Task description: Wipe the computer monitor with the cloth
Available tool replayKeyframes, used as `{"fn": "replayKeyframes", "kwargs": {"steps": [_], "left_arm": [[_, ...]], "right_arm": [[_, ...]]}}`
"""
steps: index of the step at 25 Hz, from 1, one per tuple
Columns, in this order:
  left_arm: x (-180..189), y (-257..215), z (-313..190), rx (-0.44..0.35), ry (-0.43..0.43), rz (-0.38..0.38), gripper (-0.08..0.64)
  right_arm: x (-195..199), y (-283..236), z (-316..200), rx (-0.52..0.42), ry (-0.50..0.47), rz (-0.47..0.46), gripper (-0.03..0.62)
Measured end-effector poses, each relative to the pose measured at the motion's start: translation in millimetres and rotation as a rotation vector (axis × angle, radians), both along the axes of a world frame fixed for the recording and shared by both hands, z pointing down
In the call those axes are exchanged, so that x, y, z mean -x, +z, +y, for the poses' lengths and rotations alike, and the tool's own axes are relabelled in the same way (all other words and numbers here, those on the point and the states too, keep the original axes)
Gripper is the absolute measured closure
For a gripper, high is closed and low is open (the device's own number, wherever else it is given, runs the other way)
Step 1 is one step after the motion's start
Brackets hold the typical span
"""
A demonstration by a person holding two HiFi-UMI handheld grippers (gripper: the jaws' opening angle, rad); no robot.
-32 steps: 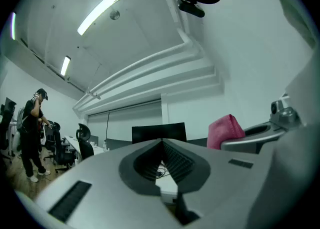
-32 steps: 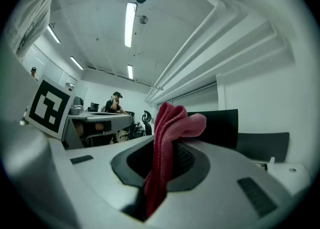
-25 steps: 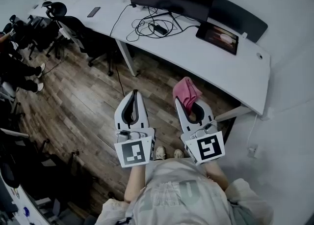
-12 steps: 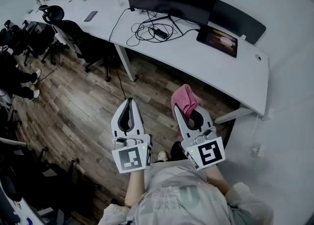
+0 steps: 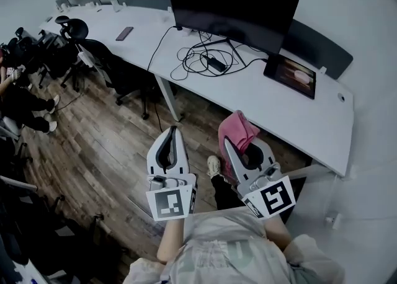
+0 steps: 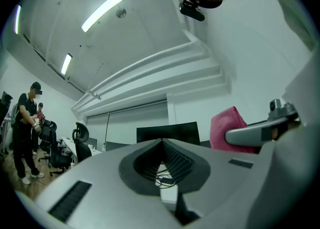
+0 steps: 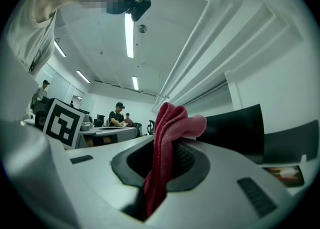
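Held side by side pointing forward, the left hand-held gripper (image 5: 172,130) has its jaws pressed together, while the right hand-held gripper (image 5: 243,142) clamps a pink cloth (image 5: 237,126).

The cloth (image 7: 167,138) hides part of the monitor (image 7: 235,132).

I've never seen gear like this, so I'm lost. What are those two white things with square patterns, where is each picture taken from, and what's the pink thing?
There is no robot here: a person holds a hand-held gripper in each hand. The head view looks down from a camera on the person's head. The other two views come from cameras riding on the grippers. The left hand-held gripper is shut and empty. The right hand-held gripper is shut on a pink cloth. Ahead is a white desk with a dark monitor, cables and a tablet. The cloth is not touching the monitor.
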State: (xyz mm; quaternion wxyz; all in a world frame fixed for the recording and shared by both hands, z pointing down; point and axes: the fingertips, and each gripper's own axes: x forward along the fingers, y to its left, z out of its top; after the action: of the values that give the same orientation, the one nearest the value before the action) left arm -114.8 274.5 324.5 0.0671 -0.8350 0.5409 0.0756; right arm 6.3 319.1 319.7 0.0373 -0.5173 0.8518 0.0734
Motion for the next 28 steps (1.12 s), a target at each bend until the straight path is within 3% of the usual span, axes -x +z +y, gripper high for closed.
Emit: {"fn": "replayKeyframes", "kwargs": {"steps": [9, 16, 21, 28], "left_arm": [[-26.1, -39.5, -153.3, -0.078, -0.058, -0.034, 0.546], [-43.0, -70.6, -284.7, -0.11, -0.114, -0.011, 0.546], [-51.8, -72.4, -338.7, -0.103, -0.101, -0.015, 0.546], [-61.7, -71.8, -376.8, -0.097, -0.027, -0.003, 0.546]], "right_arm": [[-30.9, -51.3, -175.3, -0.121, -0.004, 0.055, 0.537], [-45.7, -59.4, -305.6, -0.134, -0.03, 0.07, 0.537], [-50.3, -54.1, -360.7, -0.112, -0.032, 0.069, 0.537], [-45.5, -61.4, -396.0, -0.131, 0.011, 0.072, 0.537]]}}
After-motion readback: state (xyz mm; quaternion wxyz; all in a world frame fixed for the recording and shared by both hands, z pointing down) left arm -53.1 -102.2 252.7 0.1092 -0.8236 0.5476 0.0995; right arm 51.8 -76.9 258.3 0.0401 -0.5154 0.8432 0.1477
